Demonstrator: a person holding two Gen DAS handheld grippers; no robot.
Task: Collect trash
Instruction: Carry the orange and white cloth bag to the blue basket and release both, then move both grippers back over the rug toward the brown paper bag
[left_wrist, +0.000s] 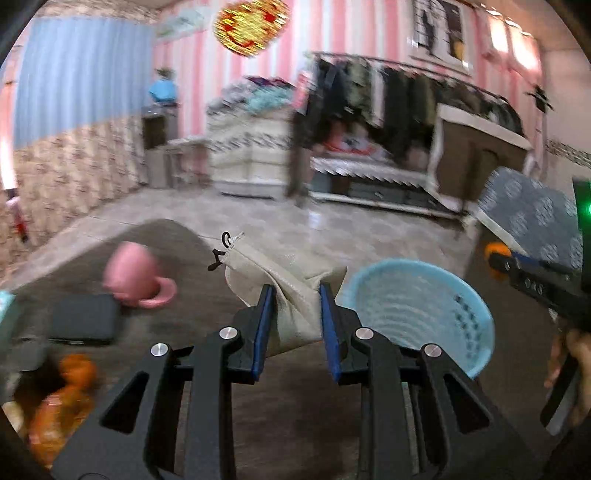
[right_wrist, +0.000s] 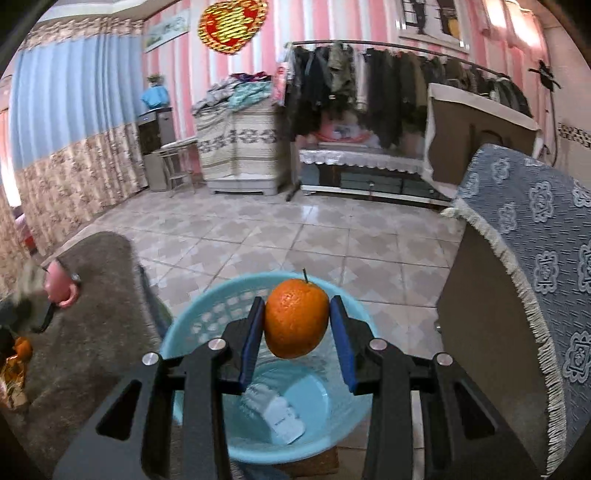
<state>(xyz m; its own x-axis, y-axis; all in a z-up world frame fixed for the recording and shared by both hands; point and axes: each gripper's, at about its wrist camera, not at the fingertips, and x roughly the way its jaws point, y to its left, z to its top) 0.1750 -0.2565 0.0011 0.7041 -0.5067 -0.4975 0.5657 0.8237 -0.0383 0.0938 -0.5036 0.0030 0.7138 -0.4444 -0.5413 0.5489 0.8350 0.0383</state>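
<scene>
An orange sits directly above a basket, with a wrapper lying inside; rug to left.

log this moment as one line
left gripper shut on beige bag | right gripper holds orange over blue basket

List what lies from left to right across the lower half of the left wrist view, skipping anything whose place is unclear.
Orange fruit → black flat case → pink cup → beige drawstring pouch held in the left claw → light blue basket → right claw with an orange.
</scene>
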